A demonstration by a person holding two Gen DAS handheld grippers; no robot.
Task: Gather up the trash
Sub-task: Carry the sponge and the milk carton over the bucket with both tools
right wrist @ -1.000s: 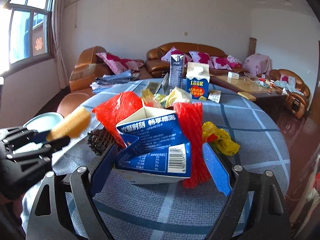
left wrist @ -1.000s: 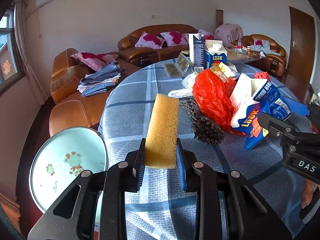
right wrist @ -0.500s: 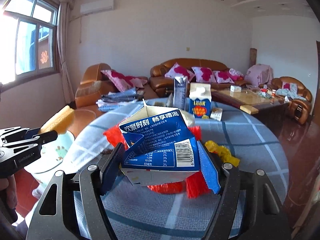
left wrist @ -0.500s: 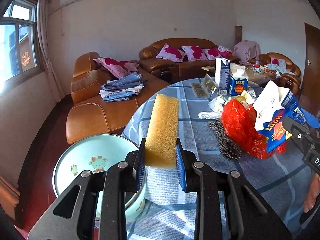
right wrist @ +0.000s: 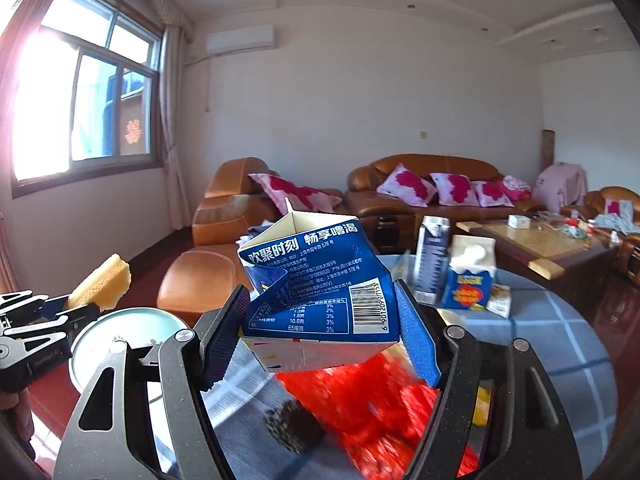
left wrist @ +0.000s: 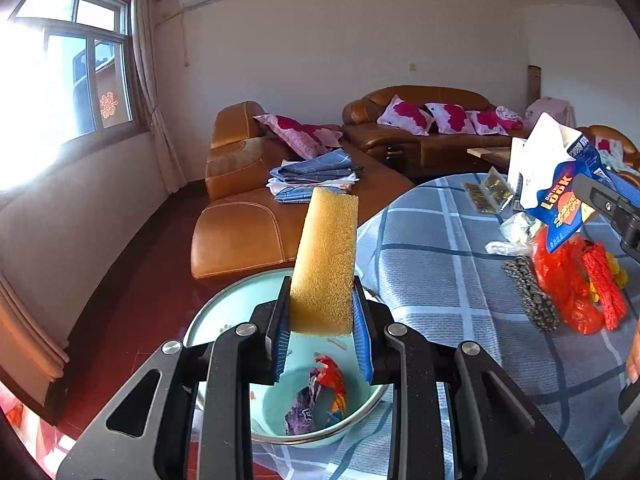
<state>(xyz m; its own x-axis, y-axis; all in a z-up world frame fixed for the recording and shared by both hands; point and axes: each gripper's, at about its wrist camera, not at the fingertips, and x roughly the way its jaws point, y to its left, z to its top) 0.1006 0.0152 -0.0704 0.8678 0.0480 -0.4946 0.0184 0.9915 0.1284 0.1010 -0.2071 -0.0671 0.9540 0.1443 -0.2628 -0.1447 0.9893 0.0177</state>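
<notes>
Left wrist view: the left claw [left wrist: 322,344] is gripping a yellow sponge [left wrist: 326,262] by its lower end, jaws narrow, the sponge standing upright at frame centre. Directly below the jaws a pale green basin [left wrist: 224,304] is sitting past the table's [left wrist: 436,280] rounded edge, which is curving from upper right to bottom centre; wrappers [left wrist: 320,396] are lying in the basin, too crumpled to count. Left of the edge, open red floor [left wrist: 120,320] is running toward the sofa [left wrist: 256,216].

On the table at right, one red bag [left wrist: 568,292], one red net [left wrist: 602,284] and one dark scrubber [left wrist: 530,296] are lying together.

Right wrist view: the right claw [right wrist: 320,336] is clamping one crushed blue carton [right wrist: 320,292], jaws wide, at frame centre, above the table. Two more cartons are standing upright at centre right: a tall dark one [right wrist: 432,264] and a short blue one [right wrist: 470,276], just beside each other. The basin's rim is showing at lower left, with the sponge above it.
</notes>
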